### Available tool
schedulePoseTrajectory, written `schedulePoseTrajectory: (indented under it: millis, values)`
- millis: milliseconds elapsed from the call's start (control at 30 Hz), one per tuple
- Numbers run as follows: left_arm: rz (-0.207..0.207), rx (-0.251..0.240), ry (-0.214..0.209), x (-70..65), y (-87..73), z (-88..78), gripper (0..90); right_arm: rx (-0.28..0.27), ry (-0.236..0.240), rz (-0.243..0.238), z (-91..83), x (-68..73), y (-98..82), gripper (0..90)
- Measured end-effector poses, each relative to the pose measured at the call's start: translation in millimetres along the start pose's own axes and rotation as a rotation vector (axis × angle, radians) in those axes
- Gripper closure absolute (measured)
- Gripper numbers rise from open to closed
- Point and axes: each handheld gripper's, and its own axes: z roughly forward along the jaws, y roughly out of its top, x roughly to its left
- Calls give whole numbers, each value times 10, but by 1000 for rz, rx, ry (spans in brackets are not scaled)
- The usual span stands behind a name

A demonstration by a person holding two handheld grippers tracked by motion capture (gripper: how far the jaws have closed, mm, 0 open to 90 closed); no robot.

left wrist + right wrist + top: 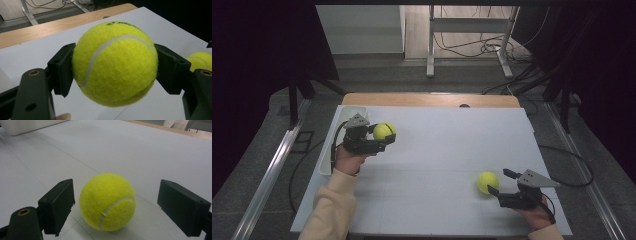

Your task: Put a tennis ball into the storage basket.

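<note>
Left gripper view, tennis ball (115, 63) clamped between jaws, lifted off table (155, 20)

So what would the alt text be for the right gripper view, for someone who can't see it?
A yellow tennis ball rests on a white table between the open black jaws of the right tool, which do not touch it. A white tray sits at the far left corner.

One fuzzy yellow tennis ball (115, 63) with a curved white seam sat at the centre left of the high view, raised clear of the white tabletop (437, 145). A second tennis ball (487, 182), alike in look, rested on the tabletop at lower right.
</note>
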Motion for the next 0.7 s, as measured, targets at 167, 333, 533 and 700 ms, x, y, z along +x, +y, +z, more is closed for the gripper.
schedulePoseTrajectory:
  millis: [167, 333, 533, 700]
  values:
    - [-6, -14, 12, 30, 12, -69, 260, 0, 1, 0, 1, -1, 0, 147]
    - [-8, -26, 22, 52, 25, -132, 260, -1, 0, -1, -1, 0, 0, 147]
    - [-9, -26, 46, 91, 13, -185, 261, 0, -1, -1, -1, -1, -1, 147]
    - [-13, -24, 61, 127, -6, -215, 260, 0, -1, -2, -2, -1, -1, 147]
